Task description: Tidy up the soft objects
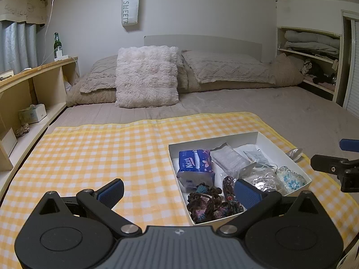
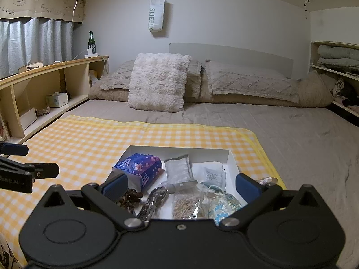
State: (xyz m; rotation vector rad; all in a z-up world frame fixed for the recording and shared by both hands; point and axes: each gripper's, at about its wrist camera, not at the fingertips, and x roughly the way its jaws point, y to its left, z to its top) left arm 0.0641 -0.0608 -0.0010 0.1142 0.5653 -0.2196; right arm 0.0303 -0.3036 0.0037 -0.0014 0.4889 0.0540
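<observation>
Now, box: the white box (image 2: 232, 160) on the checked cloth (image 1: 89, 157) holds the tissue pack (image 2: 140, 171) and other soft items.
Fingers: your left gripper (image 1: 179, 190) and right gripper (image 2: 181, 185) gape, holding nothing.
Stage: either sorting ended or unpacking ahead; the scene doesn't settle your next move.

A fluffy pale cushion (image 1: 147, 76) leans against the flat textured pillows (image 1: 226, 66) at the head of the bed (image 1: 258, 103). A green glass bottle (image 1: 57, 44) stands on the wooden side shelf (image 1: 38, 69). A white "SWEETZ" bag (image 1: 129, 7) hangs on the wall.
</observation>
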